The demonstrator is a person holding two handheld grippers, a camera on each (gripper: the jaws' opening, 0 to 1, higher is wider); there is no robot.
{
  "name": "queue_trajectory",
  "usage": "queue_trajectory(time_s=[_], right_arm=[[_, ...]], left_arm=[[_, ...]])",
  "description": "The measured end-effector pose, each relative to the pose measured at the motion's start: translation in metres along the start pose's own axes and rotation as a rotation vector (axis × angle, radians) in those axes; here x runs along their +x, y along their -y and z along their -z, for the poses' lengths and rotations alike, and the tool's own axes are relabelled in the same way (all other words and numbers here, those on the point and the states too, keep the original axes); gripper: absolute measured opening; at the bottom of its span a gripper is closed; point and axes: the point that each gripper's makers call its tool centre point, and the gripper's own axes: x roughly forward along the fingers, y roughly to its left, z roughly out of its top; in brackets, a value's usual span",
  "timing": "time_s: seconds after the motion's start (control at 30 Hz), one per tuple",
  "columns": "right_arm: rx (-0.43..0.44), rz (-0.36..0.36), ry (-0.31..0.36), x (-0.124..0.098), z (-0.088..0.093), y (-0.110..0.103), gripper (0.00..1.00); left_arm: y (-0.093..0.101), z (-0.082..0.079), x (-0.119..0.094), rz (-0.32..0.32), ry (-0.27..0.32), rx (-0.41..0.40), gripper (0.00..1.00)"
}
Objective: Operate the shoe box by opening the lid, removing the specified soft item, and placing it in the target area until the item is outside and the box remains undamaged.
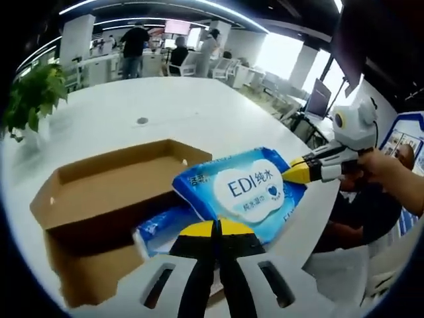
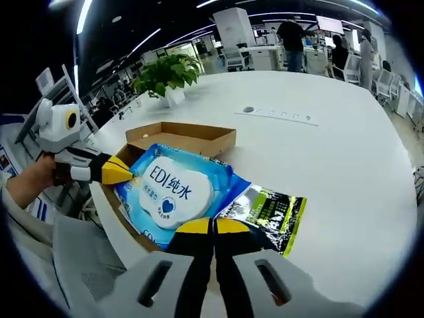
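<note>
Two grippers pinch the wipes pack at opposite edges: left gripper at its 6 o'clock, right gripper at 3. The pack hangs over the open shoe box; bare table lies nearer the right gripper.

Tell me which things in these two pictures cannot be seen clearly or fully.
- Second blue pack, left gripper view: mostly covered by the wipes pack.
- Box interior, right gripper view: hidden by the wipes pack.
- Silver-green pouch print, right gripper view: too small to read.
- Left gripper and right gripper contact: hidden by the wipes pack's edges.
</note>
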Motion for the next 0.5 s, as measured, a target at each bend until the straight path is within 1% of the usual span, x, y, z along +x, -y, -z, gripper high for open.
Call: queue_trajectory(time_s=[0.27, 0.5], right_arm=[[0.015, 0.028, 0.003, -0.012, 0.003, 0.023, 0.00], [0.013, 0.057, -0.008, -0.020, 0.007, 0.045, 0.00]], left_arm=[[0.019, -0.010, 0.018, 0.034, 0.006, -0.012, 0.00], [0.036, -0.014, 0.035, 0.059, -0.004, 0.006, 0.00]])
